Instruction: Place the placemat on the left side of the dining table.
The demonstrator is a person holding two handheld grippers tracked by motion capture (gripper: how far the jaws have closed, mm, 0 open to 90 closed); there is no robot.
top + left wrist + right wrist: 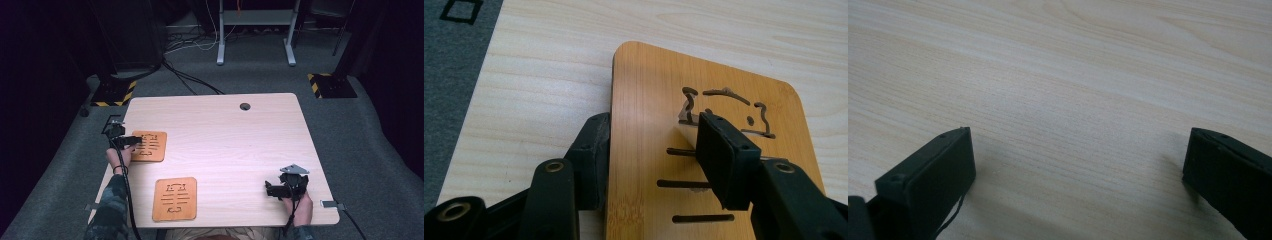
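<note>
**Left jaws straddle the edge of a bamboo board**

The far bamboo board point(149, 146) lies flat near the left edge of the tabletop point(230, 130). It is a honey-coloured rectangle with rounded corners, its grain running lengthwise, and it is pierced with cut-outs: a curly outline like a small animal's head (two ears and a dot) above three short horizontal slots.

The left gripper point(651, 150) comes at it from the left side. One jaw sits against the board's outer edge on the tabletop; the other hangs over the board's face beside the slots. The jaws stand half apart, and I cannot tell whether the upper pad point(721, 160) presses on the wood.

A second bamboo board point(174, 198) of the same make lies nearer the person, well apart from the first, untouched.

The right gripper point(1078, 170) rests near the right front corner of the tabletop, its jaws wide with bare wood between them.
</note>
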